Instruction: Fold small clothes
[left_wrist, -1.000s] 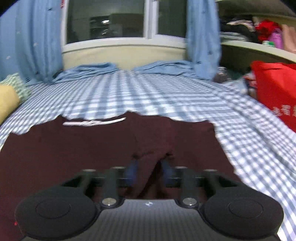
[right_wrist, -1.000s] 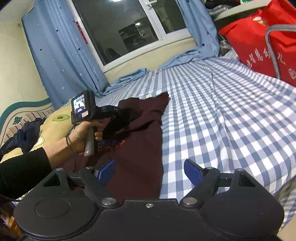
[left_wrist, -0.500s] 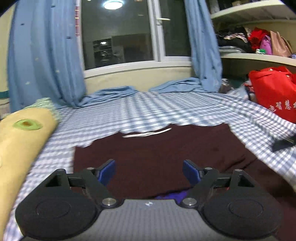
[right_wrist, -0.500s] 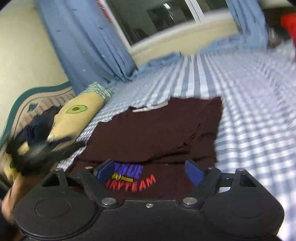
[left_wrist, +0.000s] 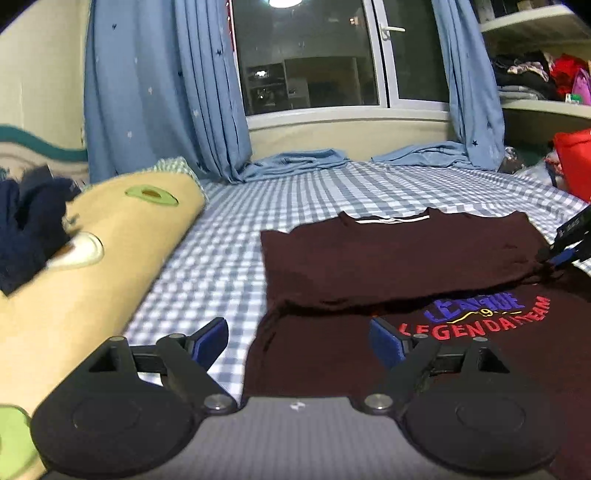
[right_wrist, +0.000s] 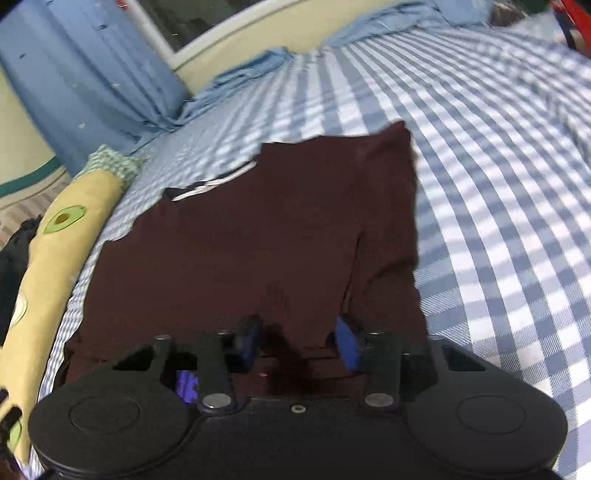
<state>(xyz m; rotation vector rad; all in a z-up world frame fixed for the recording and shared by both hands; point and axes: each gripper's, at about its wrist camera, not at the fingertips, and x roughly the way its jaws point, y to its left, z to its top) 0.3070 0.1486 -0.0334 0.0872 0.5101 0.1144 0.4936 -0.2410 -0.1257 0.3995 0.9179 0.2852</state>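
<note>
- Blue pads tip the black fingers of the left claw (left_wrist: 297, 339), which stands wide apart and grips nothing; its left finger hangs over the bare checked sheet and its right finger over the near part of the maroon T-shirt (left_wrist: 399, 258).
- The right claw (right_wrist: 297, 339) has its blue pads set narrower, part way in, low over a raised crease of the shirt (right_wrist: 258, 229); whether the pads touch the cloth cannot be told. In the left wrist view this claw (left_wrist: 561, 254) shows at the shirt's right edge.
- The maroon T-shirt lies flat on the bed (left_wrist: 332, 192), towards the near edge, its upper half folded down, with a white strip at the collar on the far side.
- Below the fold the chest print reads "LEAGUE" in blue, a small "9" on a yellow line, then red letters, roughly "LEGENDARY TEAM"; the end is hard to read.
- The bed wears a blue-and-white checked sheet.
- Along its left edge lies a long yellow pillow (left_wrist: 110, 258) printed with avocados, with dark navy clothes (left_wrist: 26, 236) piled beyond it.
- At the far edge, blue star-dotted curtains (left_wrist: 159, 88) pool on the sheet, framing a dark window (left_wrist: 310, 55) with a ceiling lamp mirrored in it.
- At the right are a red bag (left_wrist: 576, 162) and shelves (left_wrist: 535, 74) stacked with clothes.
</note>
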